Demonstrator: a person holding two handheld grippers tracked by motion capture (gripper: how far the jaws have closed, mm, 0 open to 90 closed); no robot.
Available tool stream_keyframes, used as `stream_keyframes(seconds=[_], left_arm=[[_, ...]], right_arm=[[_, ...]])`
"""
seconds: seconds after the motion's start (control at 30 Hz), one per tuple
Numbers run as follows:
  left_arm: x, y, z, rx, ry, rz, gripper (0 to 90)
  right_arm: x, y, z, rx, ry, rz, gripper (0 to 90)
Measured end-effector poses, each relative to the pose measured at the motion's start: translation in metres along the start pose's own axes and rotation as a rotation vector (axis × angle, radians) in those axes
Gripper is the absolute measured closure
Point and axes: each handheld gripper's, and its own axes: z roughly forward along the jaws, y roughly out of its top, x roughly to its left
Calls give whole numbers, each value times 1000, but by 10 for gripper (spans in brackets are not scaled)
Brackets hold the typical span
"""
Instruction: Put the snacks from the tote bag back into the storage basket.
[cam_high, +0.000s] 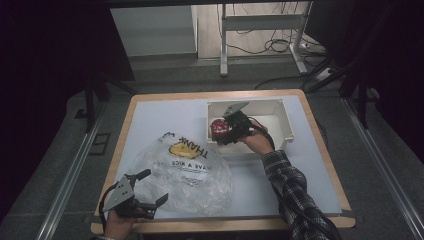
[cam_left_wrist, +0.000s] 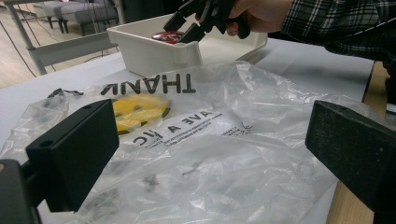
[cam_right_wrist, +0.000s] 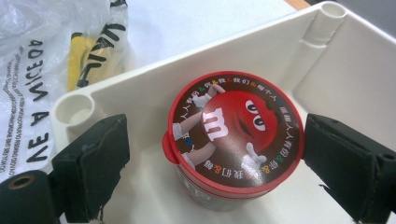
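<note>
While the left gripper (cam_high: 148, 189) is idling released over the plastic bag (cam_high: 182, 172), the right gripper (cam_right_wrist: 215, 154), also released, is straddling the candy tub (cam_right_wrist: 232, 135): upright, in the white bin's (cam_right_wrist: 327, 74) corner, centred between the jaws, touching neither.

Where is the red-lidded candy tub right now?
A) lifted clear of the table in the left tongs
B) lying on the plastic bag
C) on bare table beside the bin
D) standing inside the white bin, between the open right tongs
D: the candy tub stands upright in a corner of the white bin, with the right tongs open on either side of it.
</note>
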Motion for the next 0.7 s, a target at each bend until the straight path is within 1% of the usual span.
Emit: stream_keyframes(seconds=[0.13,0.3,0.5,0.7], left_arm=[[0,0,0,-1,0,0,27],[0,0,0,-1,0,1,27],[0,1,-1,-5,-1,2,28],[0,1,-1,-6,0,3,28]], right_arm=[[0,0,-4,-15,-1,4,85],[1,-2,-6,-16,-4,6,85],[3,-2,-12,-39,-4,20,85],[6,-3,-16,-46,-2,24,85]])
